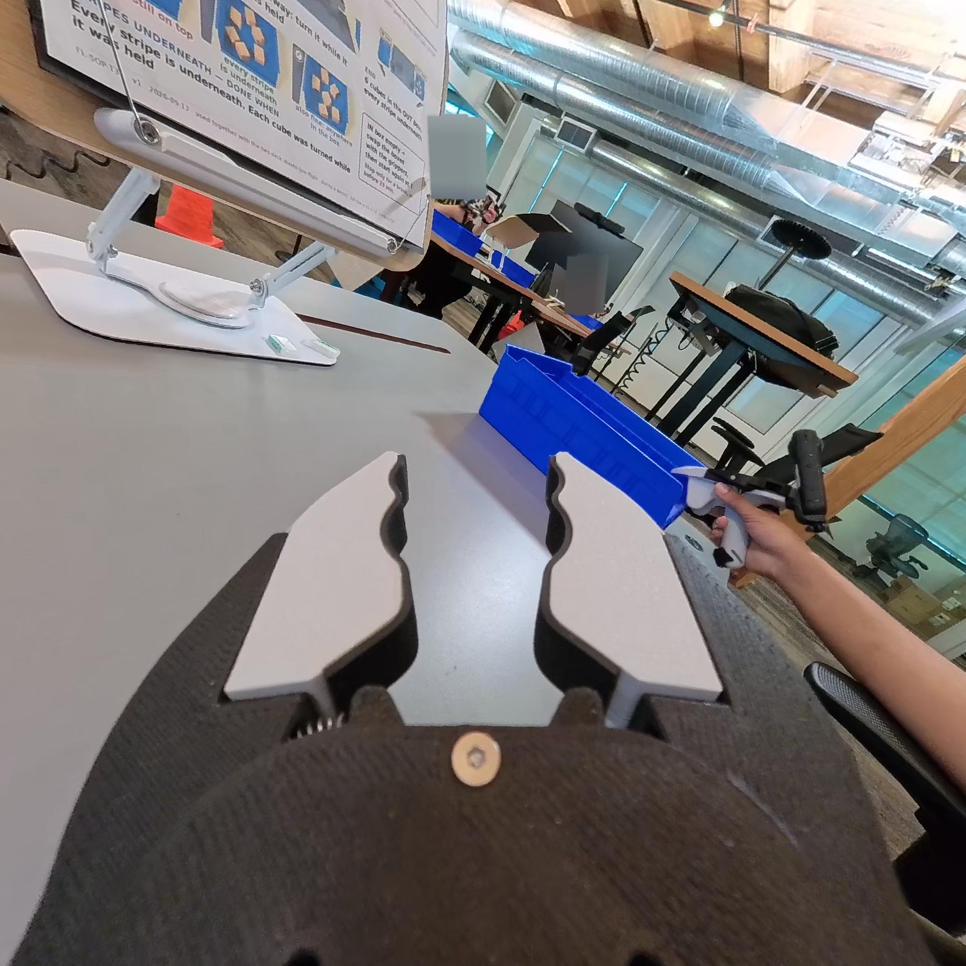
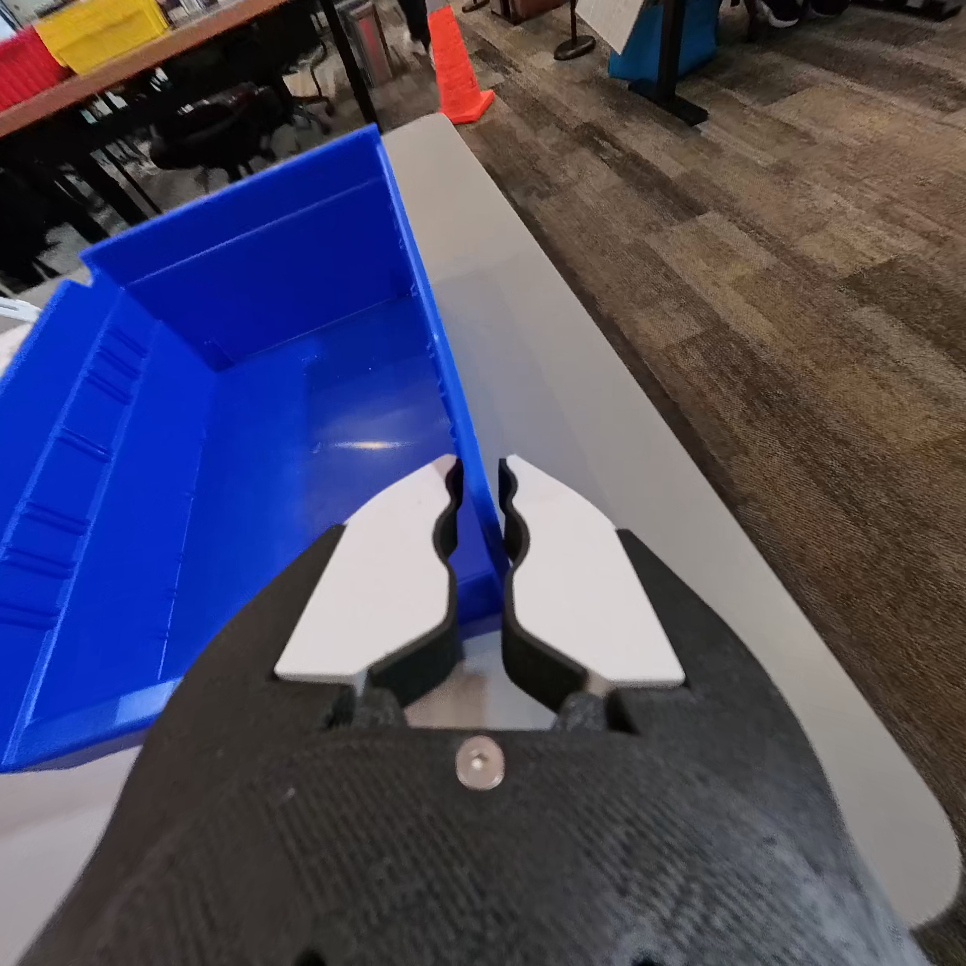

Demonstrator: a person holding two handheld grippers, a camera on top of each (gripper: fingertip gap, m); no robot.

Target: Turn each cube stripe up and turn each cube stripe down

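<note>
While our left gripper [image 1: 475, 470] hangs wide apart and empty over the grey table [image 1: 209, 470], our right gripper [image 2: 481, 470] pinches the near right wall of the blue bin [image 2: 313, 418] at two o'clock. We see no cubes; the bin's visible floor lies bare.

Open workshop space. Exposed silver ducting [image 1: 653, 120] runs below a timber ceiling [image 1: 815, 47]. Glazed partitions [image 1: 653, 219] line the far side. Wood-topped desks on black legs [image 1: 758, 334], office chairs [image 1: 896, 549]. Mottled brown carpet tile floor [image 2: 732, 235], orange cone [image 2: 457, 68] standing on it. Red and yellow bins [image 2: 99, 31] on a side desk
</note>
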